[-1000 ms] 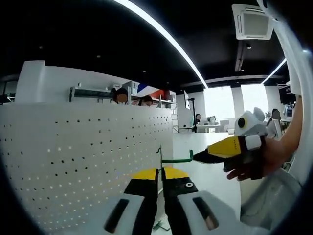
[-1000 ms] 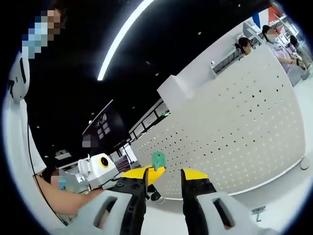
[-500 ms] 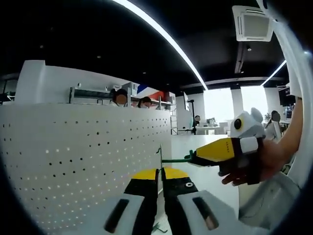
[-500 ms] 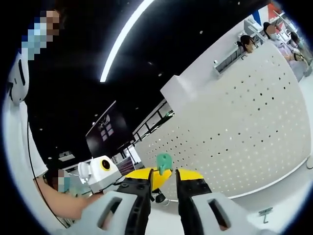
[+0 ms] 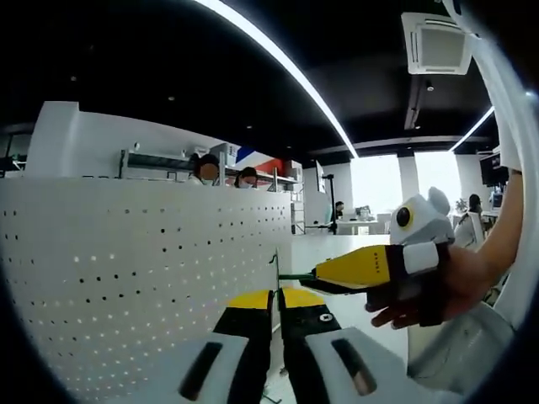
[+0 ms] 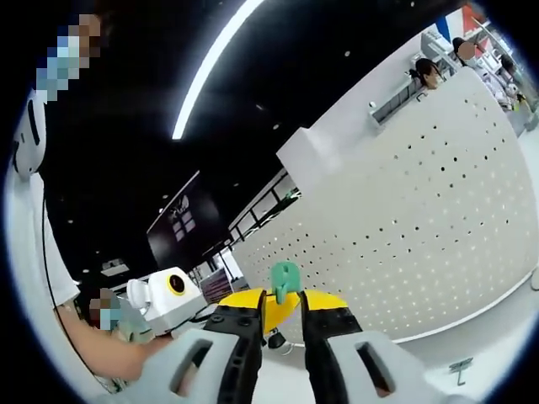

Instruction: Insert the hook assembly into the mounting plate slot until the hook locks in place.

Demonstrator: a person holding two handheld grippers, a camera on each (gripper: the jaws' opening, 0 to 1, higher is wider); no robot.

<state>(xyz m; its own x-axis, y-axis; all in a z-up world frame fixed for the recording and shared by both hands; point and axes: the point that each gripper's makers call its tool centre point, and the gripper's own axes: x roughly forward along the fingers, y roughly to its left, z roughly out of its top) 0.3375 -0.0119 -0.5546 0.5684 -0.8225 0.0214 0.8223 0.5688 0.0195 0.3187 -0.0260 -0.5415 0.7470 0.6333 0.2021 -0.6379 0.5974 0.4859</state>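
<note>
The green hook assembly (image 5: 290, 275) is a thin upright stem with a bar running right. My left gripper (image 5: 275, 296) is shut on its stem, in front of the white perforated mounting plate (image 5: 126, 278). My right gripper (image 5: 320, 275), held in a hand, reaches in from the right with its yellow jaws over the bar's end. In the right gripper view the hook's green head (image 6: 285, 279) stands just above my right gripper (image 6: 282, 298), whose jaws are shut on it. The left gripper (image 6: 271, 308) comes in from the left behind it. The mounting plate (image 6: 421, 219) fills the right side.
People sit behind the plate's top edge (image 5: 223, 168). A small loose hook (image 6: 459, 364) lies on the white tabletop (image 6: 505, 324) at the plate's foot. The hand (image 5: 459, 282) and forearm holding the right gripper take up the right of the left gripper view.
The right gripper's jaws have narrowed onto the green hook. In the left gripper view it has slid left along the bar towards my left jaws, which stay shut.
</note>
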